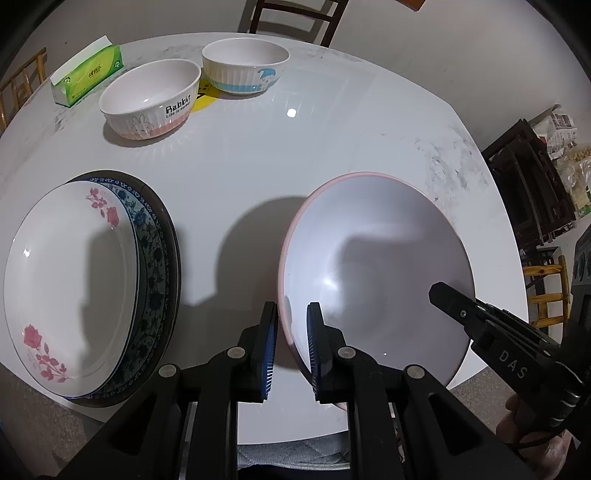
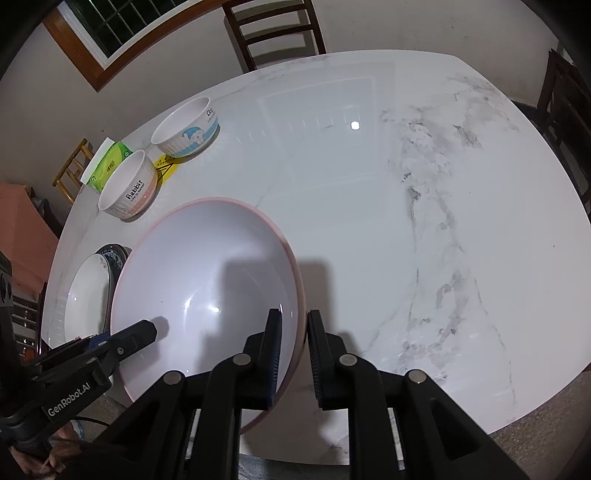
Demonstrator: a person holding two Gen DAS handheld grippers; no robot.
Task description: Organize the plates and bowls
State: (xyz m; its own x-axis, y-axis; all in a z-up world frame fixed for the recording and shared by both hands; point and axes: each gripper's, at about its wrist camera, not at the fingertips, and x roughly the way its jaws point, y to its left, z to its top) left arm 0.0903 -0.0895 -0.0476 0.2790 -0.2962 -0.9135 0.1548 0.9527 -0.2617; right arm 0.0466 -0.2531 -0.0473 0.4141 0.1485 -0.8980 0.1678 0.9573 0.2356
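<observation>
A large white bowl with a pink rim [image 1: 369,258] [image 2: 207,266] hangs tilted just above the near part of the marble table [image 1: 332,147], casting a shadow. My left gripper [image 1: 291,308] [image 2: 147,328] is shut on its left rim. My right gripper [image 2: 293,314] [image 1: 443,291] is shut on its right rim. To the left lies a stack of plates: a white plate with red roses [image 1: 74,277] [image 2: 86,291] on a blue-patterned plate [image 1: 155,258] and a dark one. Farther back stand a pink Rabbit bowl [image 1: 151,99] [image 2: 125,188] and a blue cartoon bowl [image 1: 245,66] [image 2: 184,129].
A green tissue pack [image 1: 88,74] [image 2: 109,162] lies at the far left of the table, and a yellow sticker [image 1: 205,98] shows between the two small bowls. A dark wooden chair [image 2: 273,29] stands behind the far edge. The table's right half [image 2: 406,203] is bare marble.
</observation>
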